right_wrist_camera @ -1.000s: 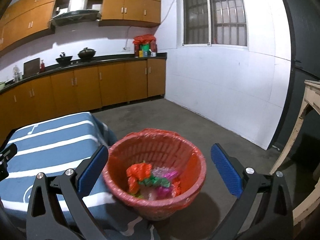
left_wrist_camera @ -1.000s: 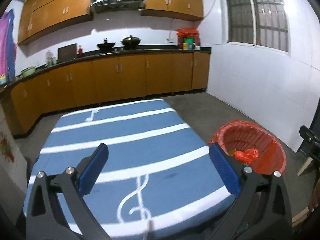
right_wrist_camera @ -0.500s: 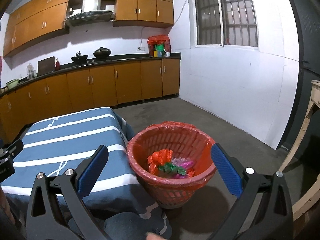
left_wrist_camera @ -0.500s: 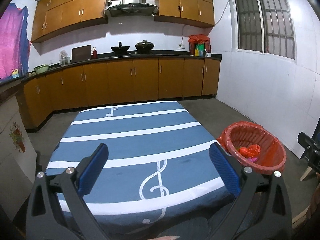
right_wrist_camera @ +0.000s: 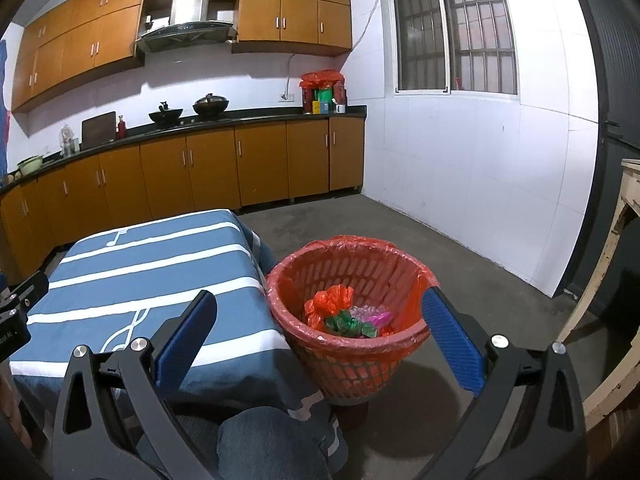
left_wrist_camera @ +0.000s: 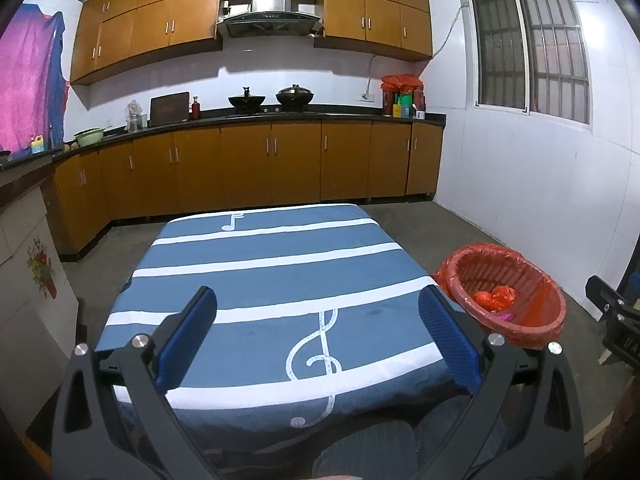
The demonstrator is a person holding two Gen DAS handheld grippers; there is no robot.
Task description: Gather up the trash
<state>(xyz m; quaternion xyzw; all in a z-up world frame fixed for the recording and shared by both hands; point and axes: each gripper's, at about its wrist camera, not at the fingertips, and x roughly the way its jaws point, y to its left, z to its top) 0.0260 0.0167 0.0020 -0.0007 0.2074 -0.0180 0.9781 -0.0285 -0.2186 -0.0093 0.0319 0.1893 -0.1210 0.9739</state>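
Both the left gripper (left_wrist_camera: 318,322) and right gripper (right_wrist_camera: 320,324) hang wide open and empty, wrappers (right_wrist_camera: 340,314) piled lower-centre in the red basket (right_wrist_camera: 404,276), apparently finished.

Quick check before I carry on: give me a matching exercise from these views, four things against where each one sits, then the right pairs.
Things:
1. crumpled wrappers
2. basket
3. two woks
4. green bowl

Places:
A. on the floor beside the table's right edge
B. on the stove under the hood
C. inside the basket
D. on the left end of the counter

Pairs: 1-C, 2-A, 3-B, 4-D
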